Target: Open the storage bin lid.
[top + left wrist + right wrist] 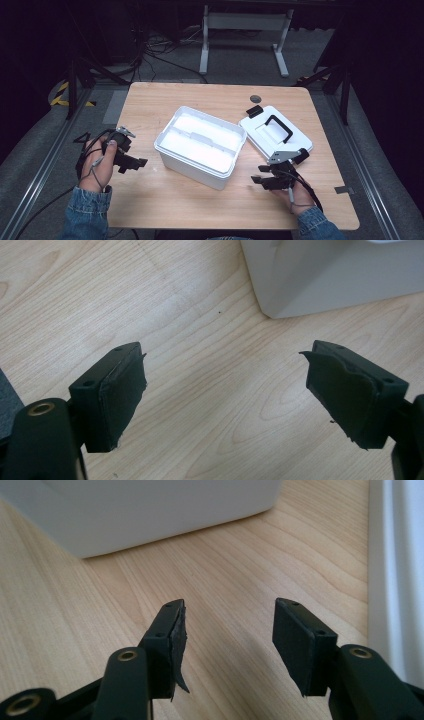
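Two claws gape: left claw (134,164), right claw (258,180).

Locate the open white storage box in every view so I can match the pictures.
High view: the white box sits mid-table, lid off, between the two hands.
Left gripper view: a lower corner of its wall fills the top right, beyond the open tool.
Right gripper view: its wall runs across the top, ahead of the open tool.
Shared landmark: the light wooden table, under the box in all three.
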`<state>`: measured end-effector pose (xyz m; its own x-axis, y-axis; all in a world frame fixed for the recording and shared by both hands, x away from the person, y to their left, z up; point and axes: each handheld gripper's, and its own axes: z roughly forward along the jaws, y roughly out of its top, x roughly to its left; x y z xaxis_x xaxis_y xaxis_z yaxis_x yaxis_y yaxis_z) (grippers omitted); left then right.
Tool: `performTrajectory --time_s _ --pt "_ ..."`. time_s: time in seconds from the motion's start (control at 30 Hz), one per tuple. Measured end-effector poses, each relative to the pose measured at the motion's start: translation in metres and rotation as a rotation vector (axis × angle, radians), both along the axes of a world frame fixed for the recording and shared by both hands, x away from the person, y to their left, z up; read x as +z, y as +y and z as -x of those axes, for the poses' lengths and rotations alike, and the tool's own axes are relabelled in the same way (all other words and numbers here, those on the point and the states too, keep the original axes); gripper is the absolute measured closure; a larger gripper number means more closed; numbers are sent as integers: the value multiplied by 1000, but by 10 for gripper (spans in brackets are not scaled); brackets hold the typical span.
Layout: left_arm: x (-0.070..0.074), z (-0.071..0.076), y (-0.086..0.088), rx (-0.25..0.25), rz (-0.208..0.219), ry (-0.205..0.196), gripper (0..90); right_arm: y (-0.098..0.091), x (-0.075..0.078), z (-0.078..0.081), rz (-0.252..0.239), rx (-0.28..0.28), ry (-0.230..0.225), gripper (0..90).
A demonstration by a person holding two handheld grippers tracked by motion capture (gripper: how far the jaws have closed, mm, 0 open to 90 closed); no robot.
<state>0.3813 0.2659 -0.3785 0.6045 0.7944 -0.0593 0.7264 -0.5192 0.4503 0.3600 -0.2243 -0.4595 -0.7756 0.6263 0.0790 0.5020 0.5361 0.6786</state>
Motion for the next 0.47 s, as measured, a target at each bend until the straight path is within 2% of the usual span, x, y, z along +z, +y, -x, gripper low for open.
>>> performTrajectory --time_s 0.13,0.47 --pt "0 0 0 1 5 1 168 2 -7 -1 22 9 -15 475" --pt "0 -1 -1 1 12 4 168 8 -12 0 31 24 -24 463"
